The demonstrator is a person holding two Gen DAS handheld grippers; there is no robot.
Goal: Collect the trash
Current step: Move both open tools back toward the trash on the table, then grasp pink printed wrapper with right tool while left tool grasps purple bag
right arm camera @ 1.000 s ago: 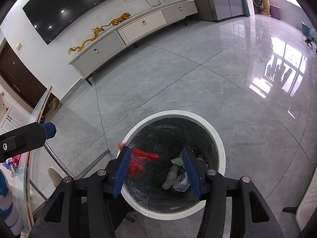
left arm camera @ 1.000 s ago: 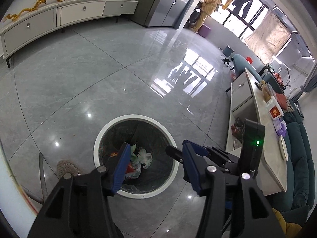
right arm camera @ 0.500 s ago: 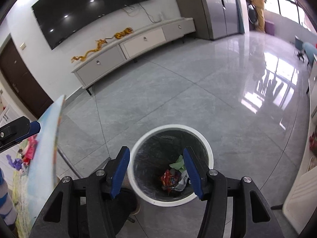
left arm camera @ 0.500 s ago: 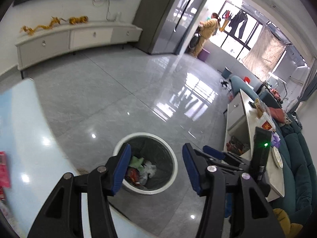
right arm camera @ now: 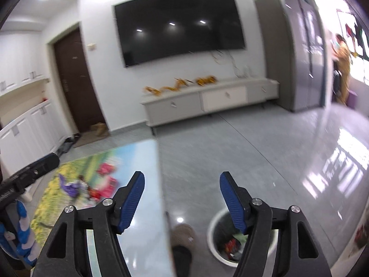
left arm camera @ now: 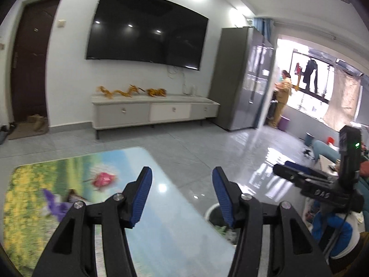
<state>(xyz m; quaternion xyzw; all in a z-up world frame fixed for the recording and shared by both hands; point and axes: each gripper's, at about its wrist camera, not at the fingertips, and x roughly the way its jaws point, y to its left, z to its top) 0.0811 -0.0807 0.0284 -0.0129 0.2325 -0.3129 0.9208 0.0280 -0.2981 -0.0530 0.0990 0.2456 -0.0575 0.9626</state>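
My left gripper (left arm camera: 182,196) is open and empty, held above a glass table (left arm camera: 161,242) with a printed landscape top. A pink wrapper (left arm camera: 103,179) and a purple scrap (left arm camera: 55,204) lie on the table, blurred. My right gripper (right arm camera: 182,200) hangs past the table's edge, its jaws opening with nothing between them. Low on the floor stands a white-rimmed trash bin (right arm camera: 213,228) holding red and green trash (right arm camera: 230,244). Red wrappers (right arm camera: 106,168) and a purple scrap (right arm camera: 69,187) show on the table (right arm camera: 143,157). The bin's rim (left arm camera: 211,210) peeks out behind my left finger.
A low TV cabinet (left arm camera: 152,113) with gold dragon figures stands under a wall TV (left arm camera: 147,27) across the grey tiled floor. A person (left arm camera: 282,97) stands by the bright window at the far right. A dark door (left arm camera: 30,64) is at the left.
Both views swung up from looking down into the bin to looking across the room, and the table top came into view. The red wrapper between the right jaws dropped into the bin. The right jaws stand wider.
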